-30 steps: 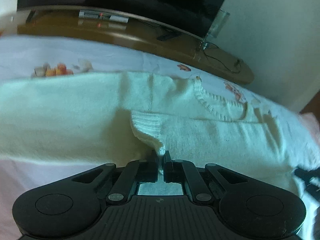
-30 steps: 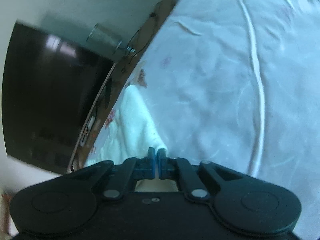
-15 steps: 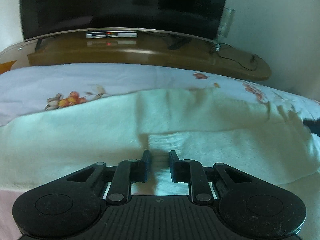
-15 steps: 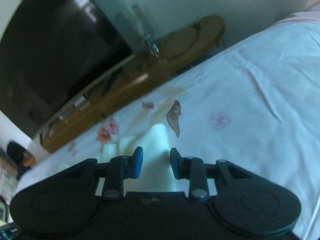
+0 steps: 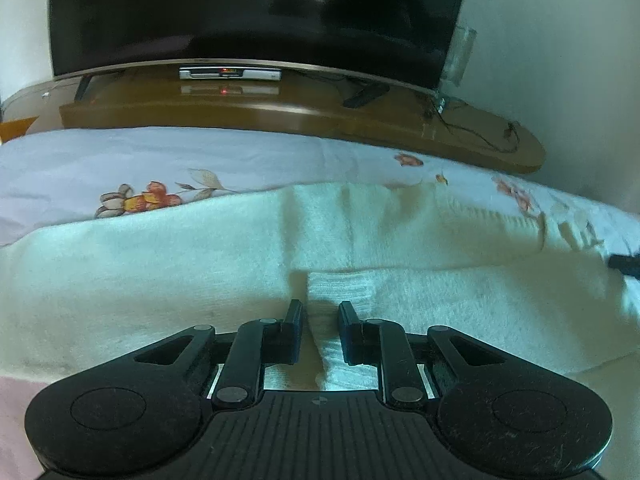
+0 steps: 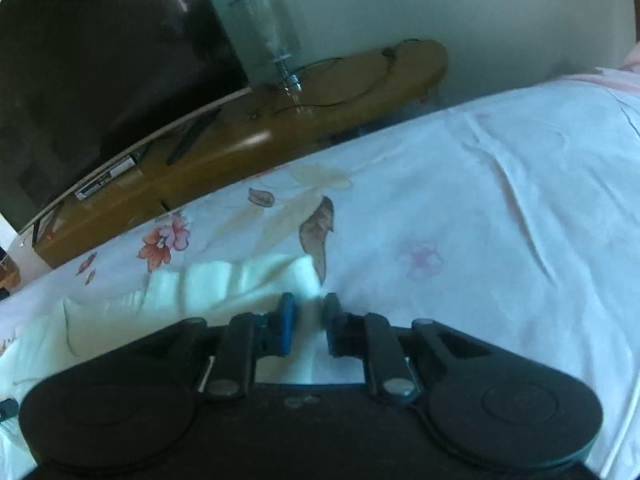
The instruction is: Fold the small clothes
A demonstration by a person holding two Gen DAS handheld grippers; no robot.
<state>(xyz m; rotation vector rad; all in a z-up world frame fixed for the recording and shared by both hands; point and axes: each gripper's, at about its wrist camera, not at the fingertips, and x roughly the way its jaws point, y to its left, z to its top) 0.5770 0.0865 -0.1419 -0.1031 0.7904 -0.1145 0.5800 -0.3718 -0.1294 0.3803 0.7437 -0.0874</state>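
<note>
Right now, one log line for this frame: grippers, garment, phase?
left gripper: open, over folded sleeve cuff | right gripper: open, at sweater corner | cream sweater: flat on floral bedsheet | phase: fold laid, both released

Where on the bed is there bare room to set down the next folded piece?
Bare floral sheet lies open right of the cream sweater, up to the pink edge. A narrower strip runs between sweater and wooden TV stand. The middle is crowded: both grippers sit at the sweater.

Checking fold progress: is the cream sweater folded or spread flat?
Folded: the sweater has its ribbed-cuff sleeve laid over its body.
</note>
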